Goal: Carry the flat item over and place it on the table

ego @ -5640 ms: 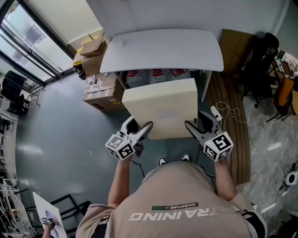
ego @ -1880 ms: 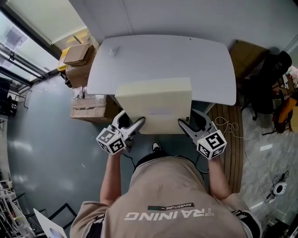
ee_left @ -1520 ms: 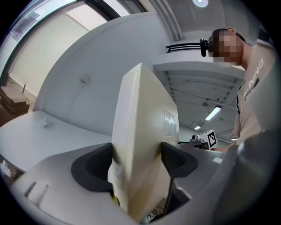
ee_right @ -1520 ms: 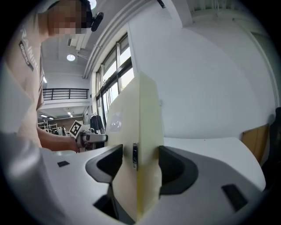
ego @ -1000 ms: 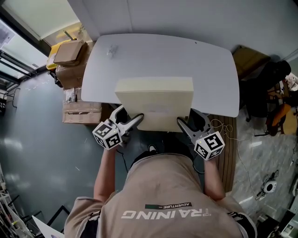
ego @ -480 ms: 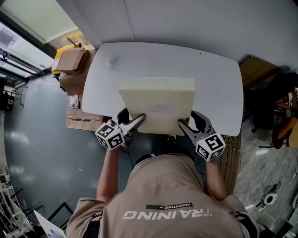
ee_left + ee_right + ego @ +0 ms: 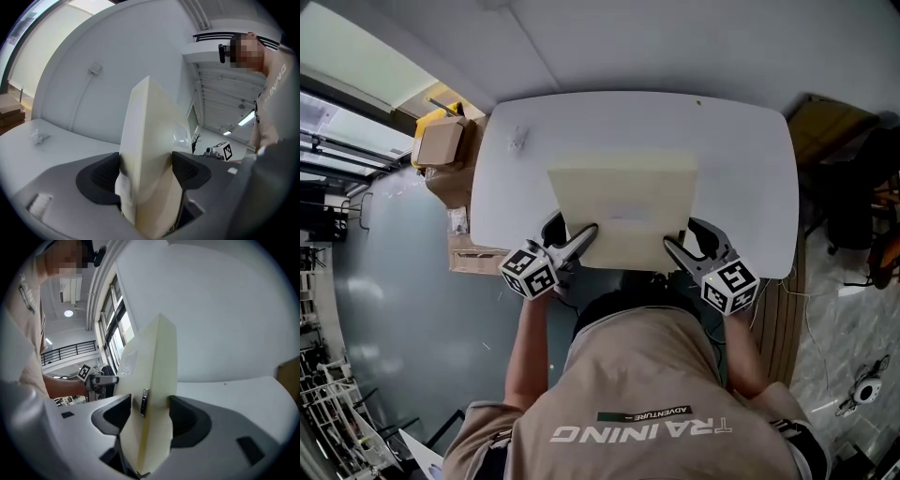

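Both tongs, engaged. Left gripper [image 7: 582, 238] and right gripper [image 7: 676, 251] are each clenching the near edge of one cream-coloured flat rectangular panel [image 7: 623, 199], one at each near corner. Each gripper view is showing the dark pads pressing both faces of the slab.

Item 1, panel: lying level at centre frame in the head view. Most of its area is now covering the white rounded-corner table [image 7: 745, 159], and only the near strip between the jaws is overhanging the table's lower edge. Whether its underside is touching the tabletop cannot be told.

Item 2, change noted: some seconds ago the panel was hanging over bare floor, short of the table. It has been advancing since, and the person [image 7: 637, 394] is now standing right at the table's near edge.

Item 3, bearing on task: the carry is looking nearly done. Lowering and releasing are what remain (a little more push forward may be wanted first, so that nothing overhangs).

Item 4, sundries: a small crumpled white scrap [image 7: 517, 141] is sitting on the table at upper left, clear of the panel. Brown cardboard boxes [image 7: 442, 142] are standing on the floor at far left.
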### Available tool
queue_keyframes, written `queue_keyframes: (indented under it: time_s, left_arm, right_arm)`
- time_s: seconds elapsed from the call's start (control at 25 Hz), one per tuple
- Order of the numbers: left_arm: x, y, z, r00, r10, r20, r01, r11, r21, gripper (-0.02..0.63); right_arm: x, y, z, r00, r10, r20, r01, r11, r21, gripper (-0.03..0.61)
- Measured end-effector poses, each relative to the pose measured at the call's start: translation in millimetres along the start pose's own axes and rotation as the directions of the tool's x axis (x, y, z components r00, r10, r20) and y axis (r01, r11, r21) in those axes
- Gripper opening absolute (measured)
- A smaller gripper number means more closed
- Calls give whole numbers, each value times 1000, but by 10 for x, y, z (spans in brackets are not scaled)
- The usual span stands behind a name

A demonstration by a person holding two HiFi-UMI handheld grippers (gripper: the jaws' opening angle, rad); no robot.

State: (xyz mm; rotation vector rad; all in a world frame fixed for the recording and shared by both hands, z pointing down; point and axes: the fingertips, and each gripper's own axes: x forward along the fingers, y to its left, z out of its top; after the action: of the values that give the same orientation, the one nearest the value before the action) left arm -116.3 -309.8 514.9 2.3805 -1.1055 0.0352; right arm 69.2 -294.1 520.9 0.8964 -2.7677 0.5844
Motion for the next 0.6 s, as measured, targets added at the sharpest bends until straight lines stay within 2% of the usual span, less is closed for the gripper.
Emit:
queue_keyframes:
  time_s: [0.16,0.36,0.6]
  left_arm:
    - [55,125,2,1000,-1,-26,1,1000,-10,333]
    - [82,320,-48,998,-32,-55,31,999,-22,333]
    - [111,737,-154,992,-81,-94,76,995,-63,333]
  right_arm:
    - [99,-38,-54,1000,-2,-15,2,1000,30,258]
    - [279,-74,-76,998,-45,-38,47,998,43,258]
    - [631,-72,-208,988,-91,-126,98,994,49,258]
